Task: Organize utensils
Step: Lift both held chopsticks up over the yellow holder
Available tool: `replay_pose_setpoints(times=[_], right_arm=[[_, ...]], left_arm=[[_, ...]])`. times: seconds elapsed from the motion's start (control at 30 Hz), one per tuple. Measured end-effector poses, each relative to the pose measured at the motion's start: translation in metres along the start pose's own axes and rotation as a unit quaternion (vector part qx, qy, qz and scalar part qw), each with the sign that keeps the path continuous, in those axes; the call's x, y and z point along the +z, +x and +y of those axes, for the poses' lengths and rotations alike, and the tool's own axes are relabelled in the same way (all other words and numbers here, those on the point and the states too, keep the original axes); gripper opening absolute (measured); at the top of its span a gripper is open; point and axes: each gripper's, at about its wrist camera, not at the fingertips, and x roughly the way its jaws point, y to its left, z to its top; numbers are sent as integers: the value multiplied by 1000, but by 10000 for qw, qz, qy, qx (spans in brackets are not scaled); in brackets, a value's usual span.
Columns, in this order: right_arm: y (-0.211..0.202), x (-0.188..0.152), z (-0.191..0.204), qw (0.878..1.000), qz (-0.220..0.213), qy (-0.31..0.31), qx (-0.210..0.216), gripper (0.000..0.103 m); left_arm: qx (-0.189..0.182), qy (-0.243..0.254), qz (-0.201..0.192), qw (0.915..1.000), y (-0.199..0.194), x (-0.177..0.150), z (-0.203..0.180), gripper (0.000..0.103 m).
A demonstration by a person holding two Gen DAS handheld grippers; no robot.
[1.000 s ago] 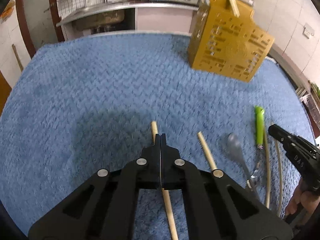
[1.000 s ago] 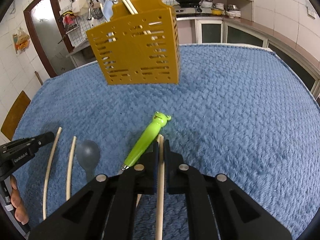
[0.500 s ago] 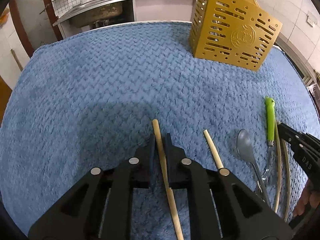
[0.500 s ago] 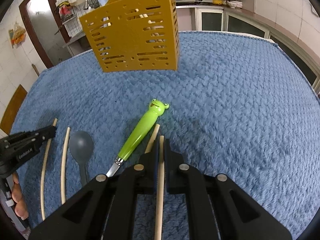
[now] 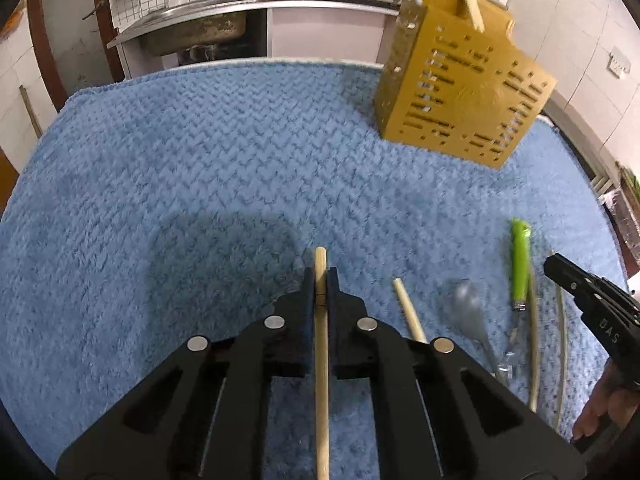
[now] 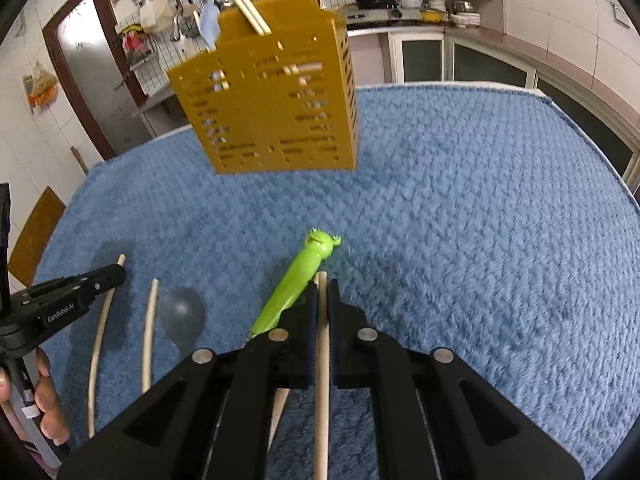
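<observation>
My left gripper [image 5: 320,280] is shut on a wooden chopstick [image 5: 321,344] that runs back between its fingers. My right gripper [image 6: 321,290] is shut on another wooden chopstick [image 6: 322,360]. On the blue mat lie a second loose chopstick [image 5: 409,311], a grey spoon [image 5: 468,306], a green frog-handled knife [image 5: 520,258] and two pale chopsticks [image 5: 533,344]. The yellow slotted utensil holder [image 5: 460,96] stands at the far right of the mat, with chopsticks and a spoon in it. In the right wrist view the holder [image 6: 268,96] is ahead, the frog knife [image 6: 300,276] just left of my fingers.
The blue textured mat [image 5: 200,160] covers the table. A kitchen counter with a sink [image 5: 192,28] lies behind it. The right gripper [image 5: 592,300] shows at the left wrist view's right edge; the left gripper [image 6: 60,300] shows at the right wrist view's left edge.
Both grippers have lifted and tilted up, each with its chopstick. The holder sits higher in both views than half a second ago.
</observation>
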Motion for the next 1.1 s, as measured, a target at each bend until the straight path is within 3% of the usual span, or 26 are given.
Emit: replay_pose_setpoints(times=[0.53, 0.83, 1.1], right_arm=[[-70, 25, -1, 9947, -994, -70, 236, 5], [-101, 43, -3, 9867, -1600, -155, 260, 5], [-111, 63, -7, 9766, -2129, -162, 260, 5]], left_arm=[[-352, -1, -1138, 9929, -81, 12, -17, 4], [-577, -2, -1501, 9870, -93, 31, -25, 4], [-767, 308, -2399, 9673, -114, 46, -46, 4]])
